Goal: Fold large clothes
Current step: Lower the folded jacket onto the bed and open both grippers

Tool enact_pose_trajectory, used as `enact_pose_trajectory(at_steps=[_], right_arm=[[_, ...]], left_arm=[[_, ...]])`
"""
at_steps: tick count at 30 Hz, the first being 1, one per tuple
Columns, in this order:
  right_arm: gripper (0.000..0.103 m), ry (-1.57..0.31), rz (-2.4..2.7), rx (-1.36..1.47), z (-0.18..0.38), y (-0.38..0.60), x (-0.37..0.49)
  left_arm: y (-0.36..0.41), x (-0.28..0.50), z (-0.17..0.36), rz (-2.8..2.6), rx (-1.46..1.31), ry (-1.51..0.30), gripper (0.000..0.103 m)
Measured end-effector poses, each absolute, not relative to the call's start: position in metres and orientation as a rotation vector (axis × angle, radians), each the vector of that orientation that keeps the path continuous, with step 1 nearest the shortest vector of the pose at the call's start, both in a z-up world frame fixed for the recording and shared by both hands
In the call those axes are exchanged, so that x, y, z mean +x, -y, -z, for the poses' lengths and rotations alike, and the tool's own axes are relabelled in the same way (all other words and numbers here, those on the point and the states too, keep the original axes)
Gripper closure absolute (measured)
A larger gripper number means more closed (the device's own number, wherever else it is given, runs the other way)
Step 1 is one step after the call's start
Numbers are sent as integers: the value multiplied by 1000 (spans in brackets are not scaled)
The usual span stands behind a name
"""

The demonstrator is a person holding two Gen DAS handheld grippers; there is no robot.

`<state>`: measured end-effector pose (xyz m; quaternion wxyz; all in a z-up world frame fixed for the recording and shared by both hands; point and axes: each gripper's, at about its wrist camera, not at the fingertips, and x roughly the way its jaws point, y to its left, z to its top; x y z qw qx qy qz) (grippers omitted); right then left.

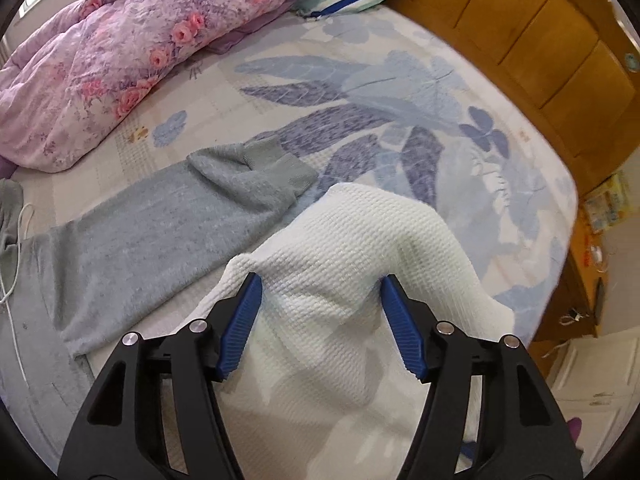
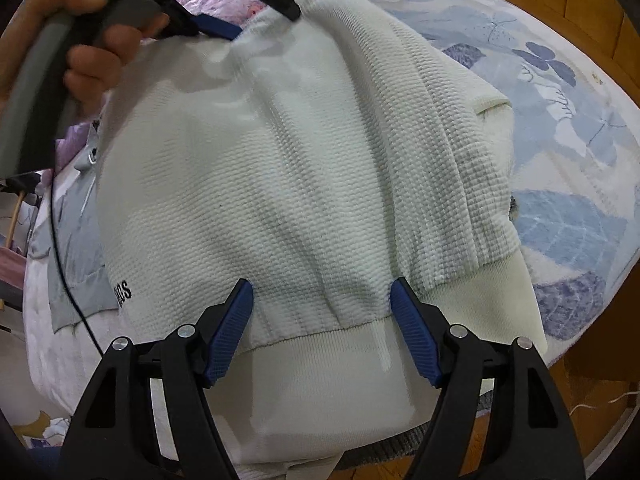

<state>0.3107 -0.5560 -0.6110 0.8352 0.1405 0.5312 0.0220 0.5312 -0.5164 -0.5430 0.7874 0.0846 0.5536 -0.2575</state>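
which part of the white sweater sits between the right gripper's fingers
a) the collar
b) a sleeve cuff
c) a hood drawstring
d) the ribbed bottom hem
d: in the right wrist view the ribbed hem band of the white sweater lies between the open fingers of the right gripper.

Only black letters ending "GS" can be read, at the left edge of the white sweater (image 2: 280, 168).

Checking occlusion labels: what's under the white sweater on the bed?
A grey garment pokes out beneath the white sweater on its left side, with the leaf-print bedsheet showing to the right. How far the grey piece runs underneath is covered.
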Motion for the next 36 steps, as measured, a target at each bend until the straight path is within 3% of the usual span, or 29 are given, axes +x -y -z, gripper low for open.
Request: enact_pose_trajectory(at_steps=[22,36], right_arm=[[31,-1164,0,251,617,542,315],[30,-1151,3,267,617,542,320]], left_arm=[[427,452,500,507,204,-1108,40],[423,473,547,465,304,-1126,40]])
